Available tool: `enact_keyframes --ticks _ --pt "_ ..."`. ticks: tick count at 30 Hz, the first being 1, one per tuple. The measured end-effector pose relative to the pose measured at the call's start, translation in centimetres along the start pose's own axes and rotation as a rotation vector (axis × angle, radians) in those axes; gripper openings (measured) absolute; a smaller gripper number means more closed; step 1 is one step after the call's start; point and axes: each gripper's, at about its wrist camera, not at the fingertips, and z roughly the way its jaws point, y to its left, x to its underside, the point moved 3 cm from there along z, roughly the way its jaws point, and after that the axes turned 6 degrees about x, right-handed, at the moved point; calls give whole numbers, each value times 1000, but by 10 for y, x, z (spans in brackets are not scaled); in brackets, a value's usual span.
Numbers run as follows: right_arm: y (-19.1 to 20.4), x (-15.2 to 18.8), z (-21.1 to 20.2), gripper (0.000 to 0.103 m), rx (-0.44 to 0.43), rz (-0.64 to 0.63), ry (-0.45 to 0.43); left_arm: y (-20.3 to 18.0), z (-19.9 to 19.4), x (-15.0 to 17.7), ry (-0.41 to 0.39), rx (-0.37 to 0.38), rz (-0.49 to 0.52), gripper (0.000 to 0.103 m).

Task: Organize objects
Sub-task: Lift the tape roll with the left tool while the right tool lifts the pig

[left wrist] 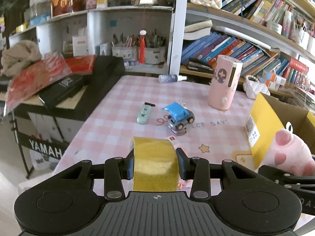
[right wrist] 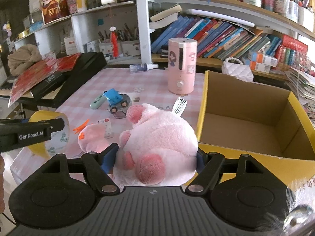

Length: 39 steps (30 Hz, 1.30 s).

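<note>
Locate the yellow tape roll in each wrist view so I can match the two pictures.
Left wrist view: the tape roll sits bottom centre, clamped between the left hand-held gripper's fingers.
Right wrist view: the tape roll is at the left edge, partly hidden behind that gripper's black finger.
Shared landmark: the pink humidifier stands upright on the checked cloth, beyond the toy car.

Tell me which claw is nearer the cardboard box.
Right. The right claw, gripping the plush pig, sits right beside the box, at its yellow wall. The left claw, holding the tape roll, is farther away, beyond the pig.
</note>
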Motion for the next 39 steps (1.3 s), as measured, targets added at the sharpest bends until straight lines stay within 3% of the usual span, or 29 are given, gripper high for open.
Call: enact_keyframes --ticks 6,13,21,25,32,37,39 --pt "3 0 7 74 -19 -15 11 -8 6 5 26 40 -8 39" --pt "4 1 11 74 -34 -36 12 5 25 17 111 16 -62 39" --pt "4 2 15 74 -35 -40 18 8 16 7 30 -21 -63 39" --pt "6 2 17 74 -37 -42 27 6 28 13 102 -59 -10 39" --pt "10 2 20 74 -38 -45 36 13 30 20 126 -54 -35 47" --pt "11 3 20 74 -40 -44 37 20 29 25 133 -56 -45 46" --pt "13 3 21 74 -42 -43 43 23 28 27 132 -45 -51 40"
